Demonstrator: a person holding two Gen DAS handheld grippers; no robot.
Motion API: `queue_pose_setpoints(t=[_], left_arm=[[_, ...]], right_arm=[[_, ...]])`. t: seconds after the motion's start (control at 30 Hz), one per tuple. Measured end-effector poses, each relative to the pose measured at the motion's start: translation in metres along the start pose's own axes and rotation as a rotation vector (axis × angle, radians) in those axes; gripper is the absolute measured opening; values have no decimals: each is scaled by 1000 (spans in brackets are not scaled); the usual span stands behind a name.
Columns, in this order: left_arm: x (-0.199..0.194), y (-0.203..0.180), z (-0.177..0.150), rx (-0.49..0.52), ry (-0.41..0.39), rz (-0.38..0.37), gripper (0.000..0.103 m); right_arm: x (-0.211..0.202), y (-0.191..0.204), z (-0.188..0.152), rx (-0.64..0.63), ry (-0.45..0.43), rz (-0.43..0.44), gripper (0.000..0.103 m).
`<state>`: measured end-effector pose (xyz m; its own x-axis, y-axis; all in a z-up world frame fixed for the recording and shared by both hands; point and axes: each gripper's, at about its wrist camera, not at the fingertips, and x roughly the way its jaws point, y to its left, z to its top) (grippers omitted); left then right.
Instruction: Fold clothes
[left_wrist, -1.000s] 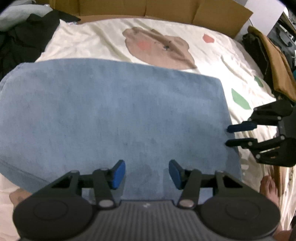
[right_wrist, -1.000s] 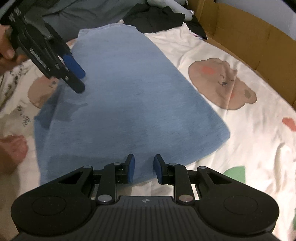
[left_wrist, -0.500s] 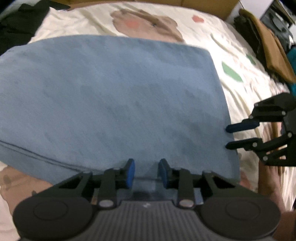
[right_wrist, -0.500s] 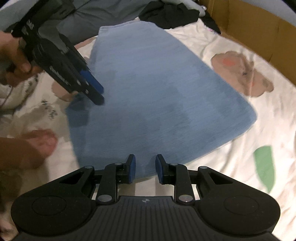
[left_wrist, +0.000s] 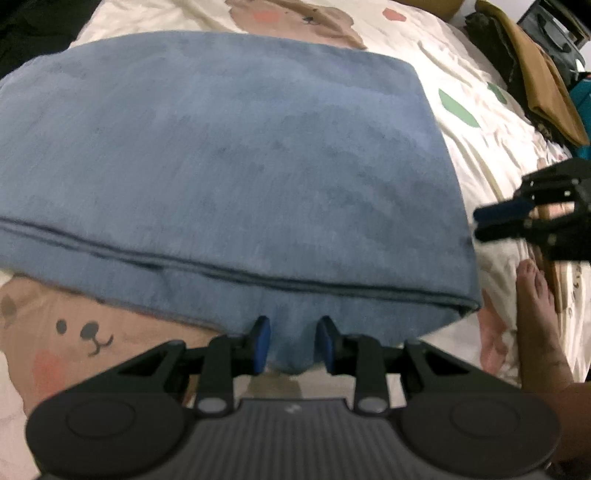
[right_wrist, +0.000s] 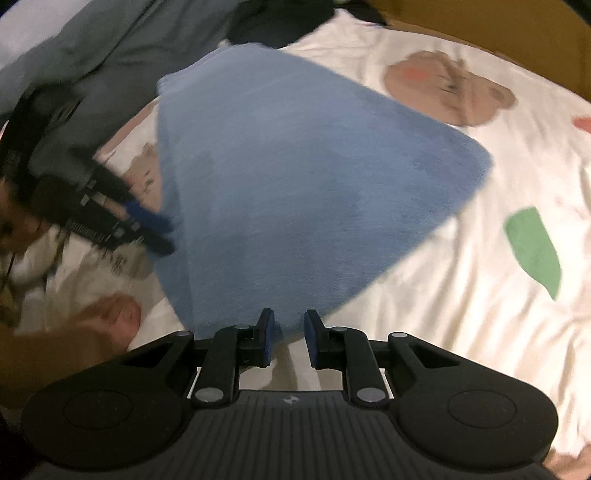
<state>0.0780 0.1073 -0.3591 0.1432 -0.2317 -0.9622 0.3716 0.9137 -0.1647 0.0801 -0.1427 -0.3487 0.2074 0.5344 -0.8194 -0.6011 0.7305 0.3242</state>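
Left gripper (left_wrist: 291, 341), lower over fuzzy blue cloth (left_wrist: 229, 166)

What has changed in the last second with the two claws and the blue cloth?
The left claw moved back to the near edge of the blue cloth and its jaws have been closing, with the hem now between its fingers. The right claw also narrowed at the cloth's near corner; whether either grips is unclear. The cloth lies folded on the bear-print sheet as before.
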Motion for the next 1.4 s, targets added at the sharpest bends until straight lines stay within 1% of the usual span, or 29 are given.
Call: queue_pose_setpoints(t=[0.17, 0.3, 0.43, 0.47, 0.5, 0.53, 0.7, 0.87, 0.93, 1.03, 1.17, 1.27, 1.4], left_arm=[[7, 6, -3, -58, 5, -6, 32], [12, 4, -3, -48, 4, 3, 32], [8, 6, -2, -38, 19, -9, 32], [8, 6, -1, -31, 23, -12, 32], [6, 7, 0, -24, 25, -16, 32], [5, 8, 1, -20, 27, -20, 32], [-1, 17, 8, -27, 17, -25, 31], [5, 19, 3, -63, 21, -36, 32], [4, 18, 5, -58, 26, -28, 32], [4, 17, 7, -60, 25, -20, 32], [5, 17, 3, -82, 11, -19, 33], [1, 19, -1, -78, 9, -19, 33], [2, 20, 1, -69, 17, -21, 34]], right_arm=[[-5, -23, 5, 167, -20, -11, 23], [0, -40, 8, 291, -42, 0, 23], [10, -52, 6, 396, -61, 26, 24], [12, -55, 6, 416, -66, 28, 27], [15, -58, 4, 437, -71, 30, 35], [16, -61, 3, 463, -78, 35, 36], [24, -78, -5, 631, -120, 88, 37], [36, -88, -3, 736, -150, 159, 36], [39, -93, -5, 786, -158, 186, 36], [37, -96, -10, 829, -169, 227, 36], [36, -98, -11, 840, -161, 274, 36], [43, -101, -8, 833, -145, 279, 36], [52, -103, -1, 840, -150, 273, 36]])
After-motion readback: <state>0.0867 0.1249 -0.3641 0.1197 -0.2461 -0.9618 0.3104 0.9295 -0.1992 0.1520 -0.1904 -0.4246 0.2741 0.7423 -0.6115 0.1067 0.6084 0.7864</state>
